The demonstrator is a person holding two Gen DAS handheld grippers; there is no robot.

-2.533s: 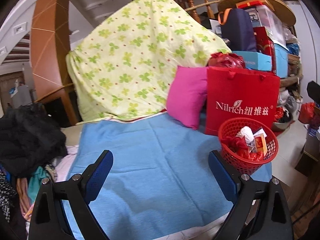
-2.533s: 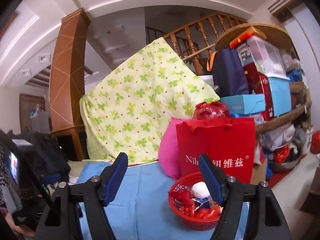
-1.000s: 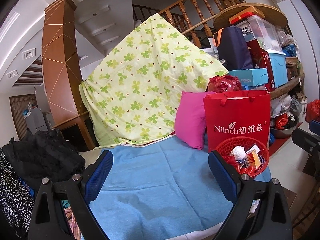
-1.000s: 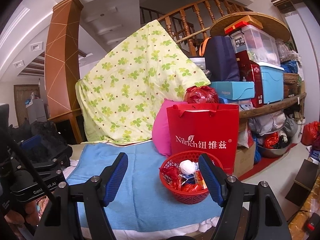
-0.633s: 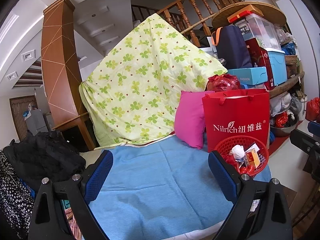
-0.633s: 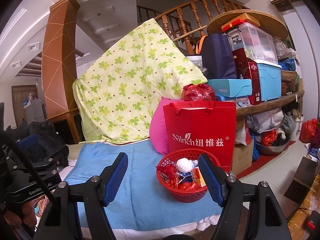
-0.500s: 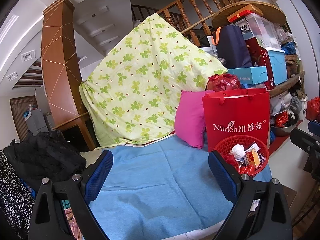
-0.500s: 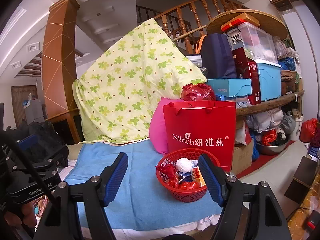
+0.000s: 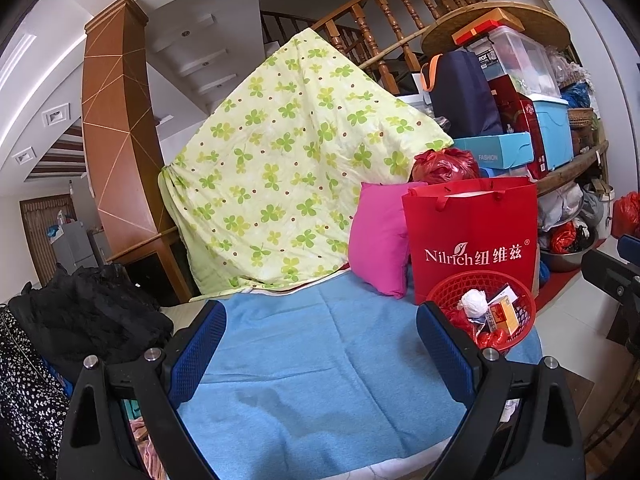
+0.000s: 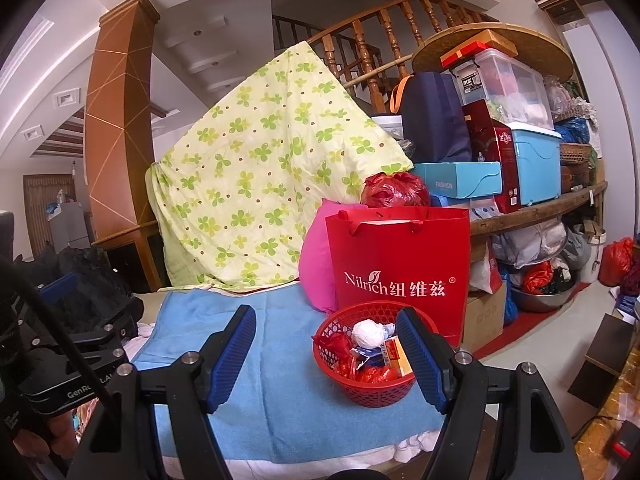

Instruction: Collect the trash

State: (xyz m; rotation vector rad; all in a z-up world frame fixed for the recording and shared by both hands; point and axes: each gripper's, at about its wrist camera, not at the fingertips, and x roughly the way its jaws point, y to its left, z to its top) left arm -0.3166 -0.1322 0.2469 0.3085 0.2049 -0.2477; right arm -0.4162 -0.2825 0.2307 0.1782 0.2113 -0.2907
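Probably the trash handles light and soft: a white paper ball [image 10: 368,333], crumpled red wrappers [image 10: 362,372] and a small orange carton [image 10: 396,352], all inside the red basket [image 10: 360,394] on the blue towel [image 10: 280,380]. I would lift the basket by its stiff rim. Both the left gripper [image 9: 320,354] and the right gripper [image 10: 326,354] have fingers spread, holding nothing. The red bag [image 10: 400,256] reads "Nilrich"; a blue box [image 10: 460,180] reads "FASHION".

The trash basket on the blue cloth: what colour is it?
Red, a plastic lattice basket; it shows best in the right wrist view.

Basket [image 10: 362,392] before bag [image 10: 400,260]; pillow [image 10: 316,268] left.
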